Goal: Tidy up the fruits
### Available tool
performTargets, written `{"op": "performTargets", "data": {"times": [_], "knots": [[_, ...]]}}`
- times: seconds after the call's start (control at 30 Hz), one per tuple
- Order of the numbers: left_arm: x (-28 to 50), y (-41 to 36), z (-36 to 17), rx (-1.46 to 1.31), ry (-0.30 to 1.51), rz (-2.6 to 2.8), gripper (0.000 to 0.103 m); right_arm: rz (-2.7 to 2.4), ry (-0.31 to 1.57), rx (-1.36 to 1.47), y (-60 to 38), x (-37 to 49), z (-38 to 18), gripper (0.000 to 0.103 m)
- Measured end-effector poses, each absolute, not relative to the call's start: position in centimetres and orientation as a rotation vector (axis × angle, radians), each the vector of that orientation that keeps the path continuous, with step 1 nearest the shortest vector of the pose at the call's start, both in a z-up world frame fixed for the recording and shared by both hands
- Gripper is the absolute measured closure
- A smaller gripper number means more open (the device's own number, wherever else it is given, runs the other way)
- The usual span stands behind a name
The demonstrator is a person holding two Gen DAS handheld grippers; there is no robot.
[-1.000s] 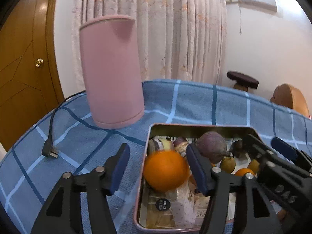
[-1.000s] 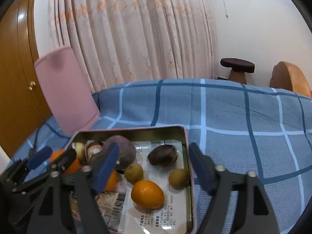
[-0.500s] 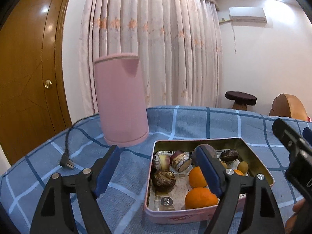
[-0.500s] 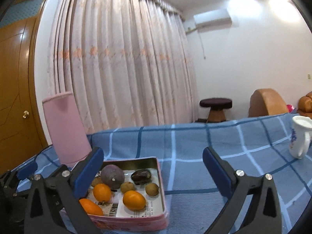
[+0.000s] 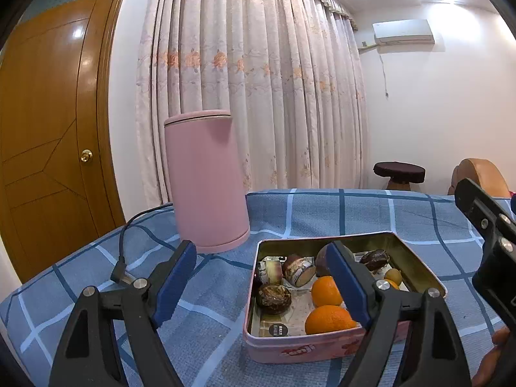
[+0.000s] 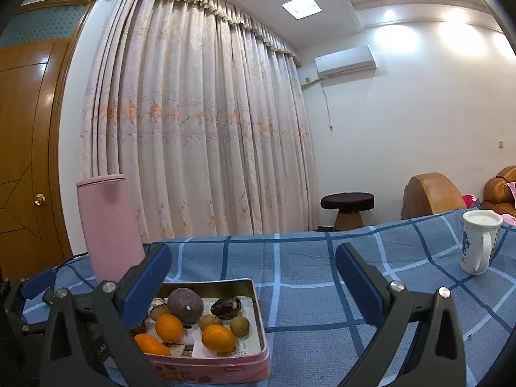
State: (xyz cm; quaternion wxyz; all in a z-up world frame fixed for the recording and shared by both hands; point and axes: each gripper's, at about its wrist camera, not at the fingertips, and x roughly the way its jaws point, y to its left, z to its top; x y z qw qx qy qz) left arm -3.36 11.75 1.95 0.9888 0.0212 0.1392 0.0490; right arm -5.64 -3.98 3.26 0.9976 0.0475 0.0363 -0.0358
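Observation:
A pink tin (image 5: 322, 351) stands on the blue checked cloth and holds oranges (image 5: 329, 319), a purple round fruit (image 6: 185, 304), small brown fruits (image 6: 240, 325) and wrapped pieces. My left gripper (image 5: 260, 248) hovers just short of the tin's near left corner; its jaws are opening and nothing is between them. My right gripper (image 6: 253, 251) stands wide open and empty, back from the tin's near right side (image 6: 225, 369). Each gripper shows at the edge of the other's view.
A tall pink cylinder (image 5: 206, 180) stands behind the tin on the left, with a black cable and plug (image 5: 119, 271) beside it. A white mug (image 6: 477, 242) stands far right on the cloth. A stool (image 6: 347, 201) and a wooden door lie beyond the table.
Both grippers drew back and rose from the tin and now look more level. The orange that sat between the left fingers now lies in the tin. Both jaws stand wider.

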Motion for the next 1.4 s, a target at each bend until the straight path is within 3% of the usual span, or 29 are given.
{"op": "performTargets", "data": {"times": [1.4], "knots": [[-2.95, 12.01, 1.47, 0.012, 0.316, 0.116, 0.015, -0.082, 0.079, 0.093, -4.56, -5.68, 3.08, 0.000]]}}
